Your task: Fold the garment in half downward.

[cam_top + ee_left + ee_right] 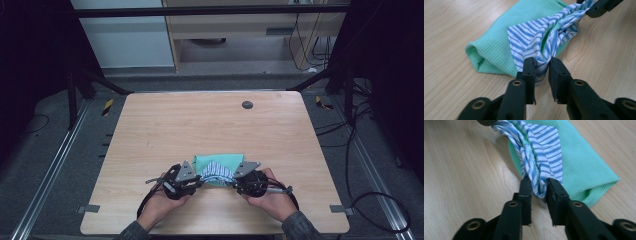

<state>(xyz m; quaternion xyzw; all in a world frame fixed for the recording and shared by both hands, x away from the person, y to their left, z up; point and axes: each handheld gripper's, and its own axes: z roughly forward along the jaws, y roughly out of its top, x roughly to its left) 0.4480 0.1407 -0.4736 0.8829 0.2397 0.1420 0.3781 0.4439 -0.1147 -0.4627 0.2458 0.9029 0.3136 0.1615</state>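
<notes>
Striped cloth [534,42] on green towel [496,47], pinched by left claw [541,66] and right claw [539,186].

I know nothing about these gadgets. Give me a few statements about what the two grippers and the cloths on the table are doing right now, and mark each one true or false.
1. The left gripper is clamped on the blue-striped cloth. True.
2. The right gripper hangs open, away from any fabric. False: it is shut on the same striped cloth.
3. The striped cloth lies on top of the green waffle-weave cloth. True.
4. The cloths sit at the far edge of the wooden table. False: they lie near the person's side.
5. The green cloth is spread out flat in a single layer. False: it is folded over.
</notes>
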